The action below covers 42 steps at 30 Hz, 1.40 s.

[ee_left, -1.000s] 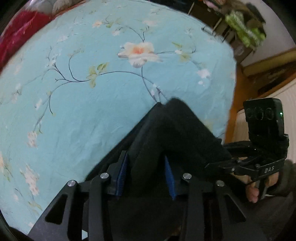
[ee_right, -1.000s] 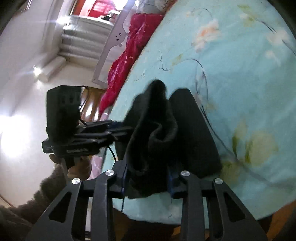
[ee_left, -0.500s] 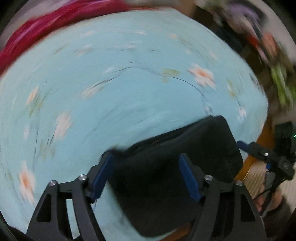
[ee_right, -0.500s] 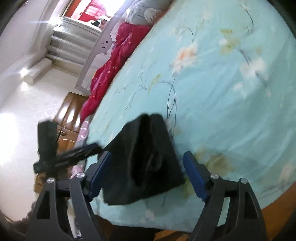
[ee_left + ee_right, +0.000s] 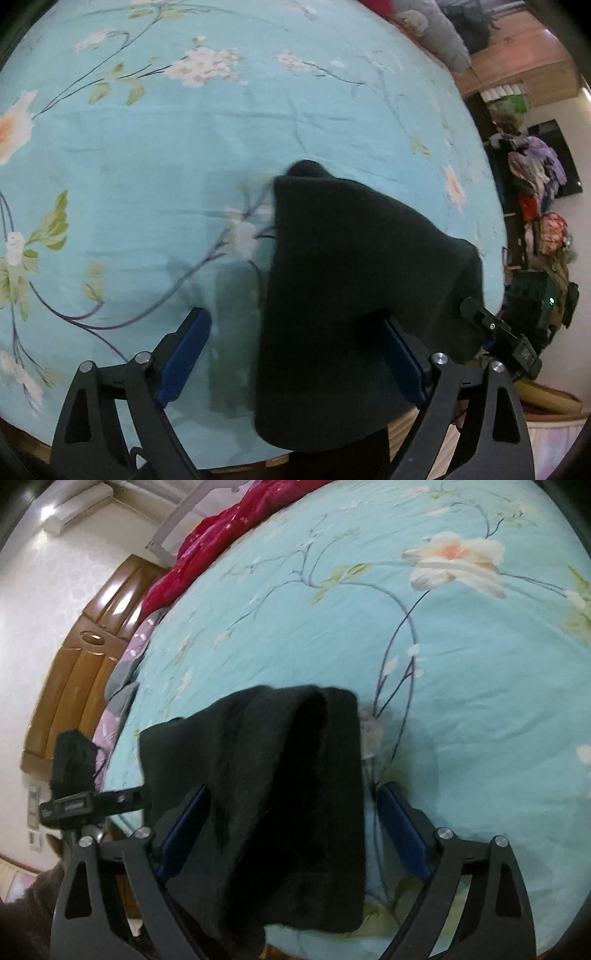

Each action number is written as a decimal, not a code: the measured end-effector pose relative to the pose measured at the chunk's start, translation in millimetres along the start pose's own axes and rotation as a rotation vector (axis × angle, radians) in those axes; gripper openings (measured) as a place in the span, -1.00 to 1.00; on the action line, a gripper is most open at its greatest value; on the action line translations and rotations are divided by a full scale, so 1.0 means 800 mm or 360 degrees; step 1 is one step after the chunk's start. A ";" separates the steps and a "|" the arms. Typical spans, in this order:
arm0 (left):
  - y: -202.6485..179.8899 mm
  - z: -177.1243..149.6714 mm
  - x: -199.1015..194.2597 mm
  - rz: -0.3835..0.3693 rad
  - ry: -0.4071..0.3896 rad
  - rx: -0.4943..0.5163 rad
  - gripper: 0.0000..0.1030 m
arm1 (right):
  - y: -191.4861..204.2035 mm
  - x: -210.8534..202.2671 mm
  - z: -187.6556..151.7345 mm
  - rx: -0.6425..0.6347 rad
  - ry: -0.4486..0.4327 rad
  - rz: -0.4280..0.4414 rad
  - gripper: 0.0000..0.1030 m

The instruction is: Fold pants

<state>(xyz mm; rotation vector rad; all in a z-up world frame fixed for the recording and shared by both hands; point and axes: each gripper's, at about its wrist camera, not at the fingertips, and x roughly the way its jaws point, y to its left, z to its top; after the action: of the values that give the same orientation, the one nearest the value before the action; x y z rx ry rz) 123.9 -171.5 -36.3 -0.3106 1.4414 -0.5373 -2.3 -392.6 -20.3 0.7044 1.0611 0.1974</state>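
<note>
Black folded pants (image 5: 351,277) lie on the turquoise floral bedsheet (image 5: 147,166) near the bed's front edge. My left gripper (image 5: 295,343) hangs over them with its jaws opening wide. The cloth lies between the blue pads (image 5: 184,350) and covers the tip of the right one, but nothing is pinched. In the right wrist view the pants (image 5: 277,775) sit between the spread pads (image 5: 402,830) of my right gripper (image 5: 293,812), whose jaws are opening too, with no grip on the fabric. Each gripper shows in the other's view: the right gripper (image 5: 517,332) and the left gripper (image 5: 74,801).
A red blanket (image 5: 207,554) lies along the far side of the sheet (image 5: 443,664). A wooden headboard (image 5: 85,646) stands at the left in the right wrist view, grey pillows (image 5: 436,33) and a heap of clothes (image 5: 532,173) at the right in the left wrist view. The bed's wooden edge (image 5: 243,467) runs below the pants.
Both grippers were shut on the bunched pants a second ago. Their jaws have spread wide and the pants now rest flat on the sheet. The left view has rolled and shifted.
</note>
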 end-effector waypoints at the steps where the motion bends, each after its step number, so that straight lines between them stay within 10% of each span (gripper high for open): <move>1: -0.004 -0.003 0.004 -0.0015 0.0006 0.0011 0.77 | -0.001 0.001 0.001 0.0025 0.0039 0.0092 0.81; 26: -0.022 -0.021 0.022 0.0090 -0.0115 0.0031 0.85 | 0.014 0.009 -0.012 0.0001 0.0020 -0.0101 0.99; 32: -0.029 -0.036 0.001 -0.0047 -0.0104 0.0086 -0.09 | 0.066 0.016 -0.022 -0.0321 0.0084 -0.0421 0.61; 38: 0.007 -0.041 -0.023 -0.0199 -0.0063 -0.0112 -0.20 | 0.112 -0.007 -0.032 -0.0484 0.0042 -0.0448 0.35; 42: 0.019 -0.023 -0.084 -0.0174 -0.0260 -0.0130 -0.19 | 0.146 0.004 -0.013 -0.0461 0.0013 -0.0279 0.35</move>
<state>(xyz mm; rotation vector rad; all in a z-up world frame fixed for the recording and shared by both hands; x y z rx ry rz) 105.5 -121.3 10.9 -0.4896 1.2953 -0.5301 11.4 -297.2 46.0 0.3486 1.0695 0.1978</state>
